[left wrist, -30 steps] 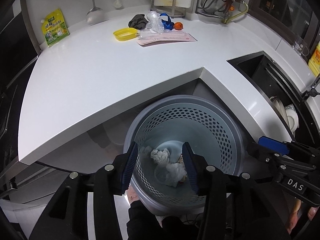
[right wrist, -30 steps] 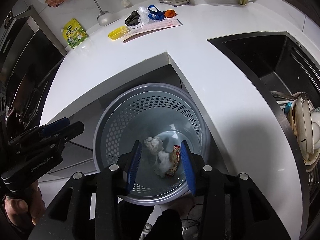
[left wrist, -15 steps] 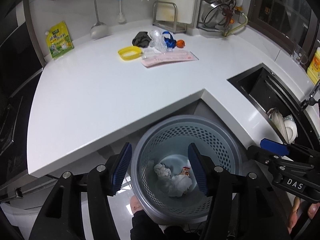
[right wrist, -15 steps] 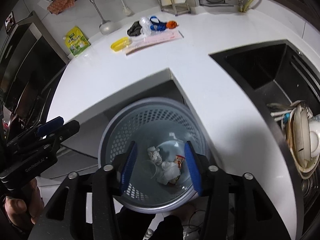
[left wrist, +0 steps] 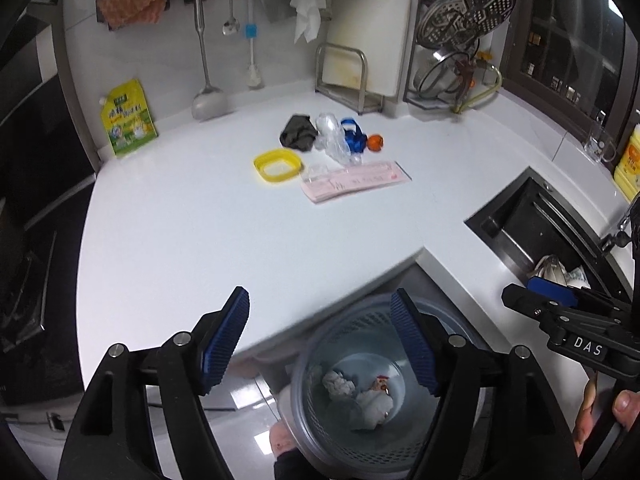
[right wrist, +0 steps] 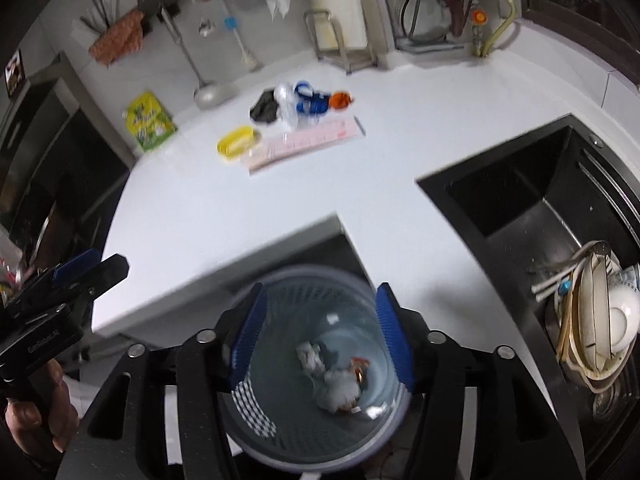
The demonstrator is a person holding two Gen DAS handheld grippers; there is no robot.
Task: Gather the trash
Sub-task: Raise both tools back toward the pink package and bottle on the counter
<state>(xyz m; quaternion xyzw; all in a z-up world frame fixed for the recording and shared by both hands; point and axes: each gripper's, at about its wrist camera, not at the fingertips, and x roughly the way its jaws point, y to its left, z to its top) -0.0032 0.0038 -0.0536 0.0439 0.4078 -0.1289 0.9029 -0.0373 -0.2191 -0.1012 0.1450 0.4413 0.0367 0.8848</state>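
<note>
1. The left gripper (left wrist: 320, 336) has its jaws spread wide, empty, at the frame's bottom centre.
2. The right gripper (right wrist: 318, 330) is likewise wide and empty.
3. Below both, the round perforated grey plastic bin (left wrist: 360, 364) stands upright, mouth upward, holding crumpled white tissues (right wrist: 340, 392).
4. Upper centre, a flat pink paper strip (left wrist: 356, 180) lies lengthwise left to right on the white countertop (left wrist: 200, 232).
5. Beside it, a yellow oval lid (left wrist: 278, 165) and a blurred heap of wrappers (right wrist: 300, 106).
</note>
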